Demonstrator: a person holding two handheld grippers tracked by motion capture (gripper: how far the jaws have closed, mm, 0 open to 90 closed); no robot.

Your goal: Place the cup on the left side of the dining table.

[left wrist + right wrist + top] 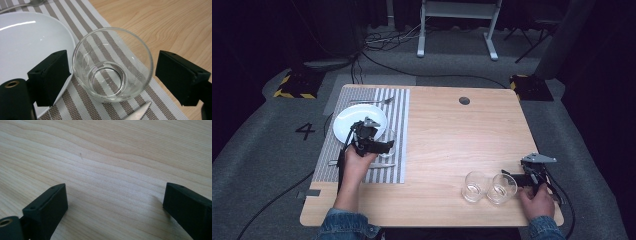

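Observation:
A clear empty glass (112, 65) stands upright on the striped placemat (82, 17), just right of the white plate (30, 40). My left gripper (112, 67) is open around it, one jaw on each side with a thin gap to the rim. In the high view that gripper (384, 142) sits over the placemat (399, 110) beside the plate (354, 117). My right gripper (115, 197) is open over bare wood with nothing between its jaws. It rests near the table's front right (512, 177), just right of two more empty glasses (474, 186) (503, 187).
A fork (372, 101) lies across the placemat's far end. A knife (379, 165) lies on the placemat near the left hand; its tip (138, 113) pokes in below the glass. A round cable hole (464, 100) is near the wooden table's far edge (452, 89).

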